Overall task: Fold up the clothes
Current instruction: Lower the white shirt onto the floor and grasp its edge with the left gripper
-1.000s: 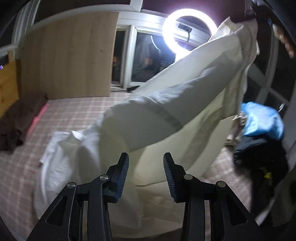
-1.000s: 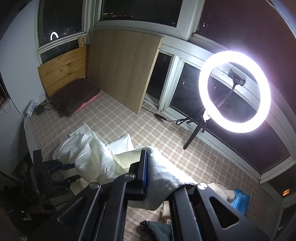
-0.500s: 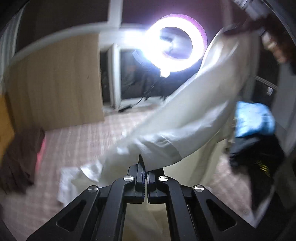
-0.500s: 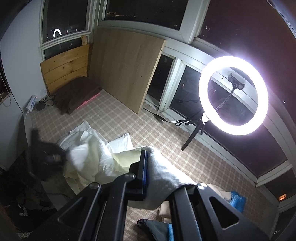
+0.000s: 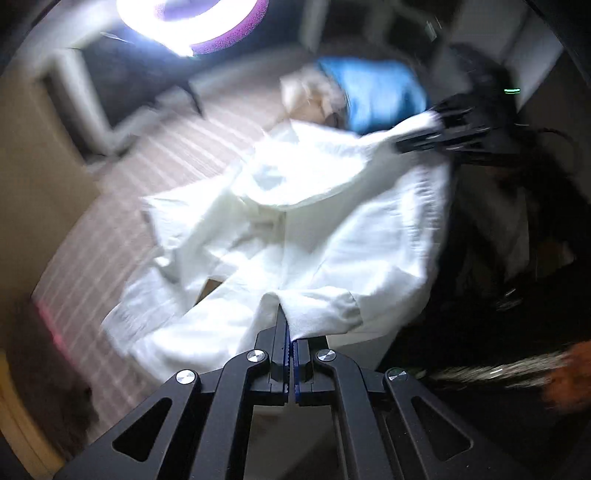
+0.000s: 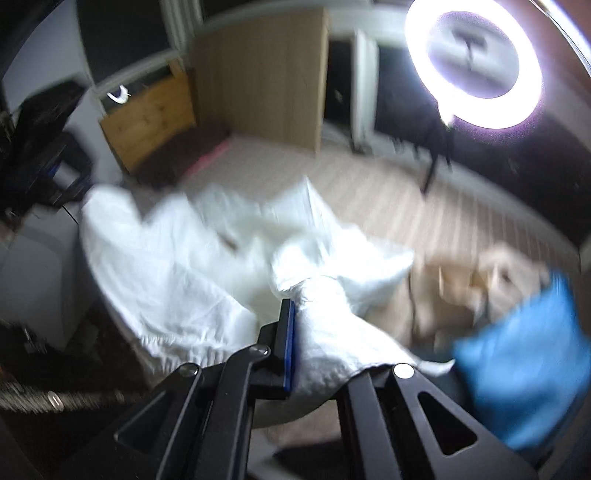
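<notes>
Left claw (image 5: pixel 290 345) and right claw (image 6: pixel 295 332) each pinch the white garment (image 5: pixel 314 221) (crumpled, soft)

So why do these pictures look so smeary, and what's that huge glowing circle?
Left wrist view: the ring light blows out to white glare with a purple fringe; the white garment and blue cloth are smeared by motion. Right wrist view: the floor streaks likewise, and the fisheye lens bends the room's edges.
</notes>
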### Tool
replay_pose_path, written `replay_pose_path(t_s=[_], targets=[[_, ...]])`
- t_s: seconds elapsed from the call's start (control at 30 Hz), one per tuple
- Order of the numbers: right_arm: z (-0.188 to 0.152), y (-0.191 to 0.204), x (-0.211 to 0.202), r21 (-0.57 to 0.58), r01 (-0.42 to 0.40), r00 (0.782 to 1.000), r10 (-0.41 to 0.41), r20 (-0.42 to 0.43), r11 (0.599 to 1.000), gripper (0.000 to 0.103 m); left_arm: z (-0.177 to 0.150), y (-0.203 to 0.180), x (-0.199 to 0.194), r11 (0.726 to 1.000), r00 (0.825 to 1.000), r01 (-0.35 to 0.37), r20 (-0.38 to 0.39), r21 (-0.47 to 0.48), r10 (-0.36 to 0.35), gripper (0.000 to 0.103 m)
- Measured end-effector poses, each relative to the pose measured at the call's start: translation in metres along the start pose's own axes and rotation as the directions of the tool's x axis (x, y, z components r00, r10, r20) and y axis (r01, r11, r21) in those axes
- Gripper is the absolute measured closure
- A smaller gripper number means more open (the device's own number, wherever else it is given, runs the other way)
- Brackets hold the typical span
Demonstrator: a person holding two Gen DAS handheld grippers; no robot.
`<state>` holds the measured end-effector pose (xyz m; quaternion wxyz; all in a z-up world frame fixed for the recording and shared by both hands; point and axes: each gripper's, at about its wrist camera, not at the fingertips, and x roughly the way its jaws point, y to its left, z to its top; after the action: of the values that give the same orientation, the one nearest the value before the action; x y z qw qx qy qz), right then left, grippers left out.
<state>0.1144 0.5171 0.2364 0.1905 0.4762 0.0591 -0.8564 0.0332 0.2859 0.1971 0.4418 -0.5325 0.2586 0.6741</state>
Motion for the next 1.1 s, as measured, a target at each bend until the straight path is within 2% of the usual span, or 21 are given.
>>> replay_pose_path(t_s=[0.07,0.17,0.27,0.37,0.47,0.53,0.6,0.7,0.8,0.83,0.87,0.9,0.93,1.1], targets=[[-0.028,-0.003,0.008,0.054,0.039,0.998,-0.037,-0.053,0.998,0.101,0.017,-0.007,0.048,0.994,0.994,0.007,-0.11,0.108,0.004,0.103],[-0.06,-0.015,0.014,0.154,0.1,0.991,-0.084,-0.108,0.983,0.101,0.043,-0.012,0.1,0.968,0.981,0.034,-0.192,0.248,0.015,0.103],[-0.078,-0.029,0.003,0.251,0.163,0.985,-0.141,-0.103,0.954,0.101,0.073,-0.015,0.14,0.934,0.981,0.002,-0.184,0.358,0.068,0.103],[-0.088,-0.048,-0.013,0.343,0.212,0.977,-0.194,-0.085,0.915,0.1,0.088,-0.023,0.172,0.9,0.983,-0.034,-0.147,0.434,0.109,0.097],[-0.092,-0.062,-0.014,0.406,0.213,0.977,-0.201,-0.073,0.889,0.1,0.083,-0.028,0.178,0.89,0.986,-0.021,-0.138,0.456,0.094,0.088],[-0.099,-0.063,-0.006,0.435,0.217,0.976,-0.202,-0.081,0.874,0.1,0.075,-0.028,0.171,0.889,0.989,-0.004,-0.129,0.457,0.071,0.072],[-0.107,-0.063,0.002,0.453,0.225,0.974,-0.205,-0.094,0.863,0.1,0.064,-0.02,0.156,0.897,0.991,0.015,-0.123,0.441,0.044,0.062],[-0.117,-0.067,0.01,0.504,0.212,0.977,-0.188,-0.099,0.837,0.099,0.048,-0.002,0.129,0.909,0.993,0.006,-0.107,0.416,0.042,0.062],[-0.12,-0.068,0.008,0.556,0.173,0.984,-0.16,-0.072,0.813,0.096,0.049,0.016,0.107,0.921,0.998,-0.014,-0.048,0.389,0.036,0.062],[-0.121,-0.068,0.008,0.57,0.165,0.986,-0.154,-0.068,0.805,0.094,0.054,0.02,0.107,0.936,0.998,-0.048,-0.018,0.349,0.058,0.062],[-0.122,-0.067,0.007,0.584,0.157,0.987,-0.148,-0.064,0.796,0.086,0.059,0.024,0.108,0.948,0.997,-0.08,0.01,0.308,0.081,0.064],[-0.123,-0.066,0.007,0.597,0.149,0.988,-0.142,-0.06,0.788,0.08,0.069,0.024,0.114,0.945,0.997,-0.073,0.014,0.32,0.072,0.065],[-0.123,-0.063,0.009,0.604,0.148,0.988,-0.137,-0.065,0.783,0.079,0.073,0.022,0.125,0.936,0.997,-0.071,0.016,0.346,0.069,0.066],[-0.127,-0.049,0.019,0.612,0.177,0.984,-0.135,-0.114,0.771,0.079,0.081,-0.012,0.188,0.845,0.993,-0.062,-0.049,0.531,0.104,0.069]])
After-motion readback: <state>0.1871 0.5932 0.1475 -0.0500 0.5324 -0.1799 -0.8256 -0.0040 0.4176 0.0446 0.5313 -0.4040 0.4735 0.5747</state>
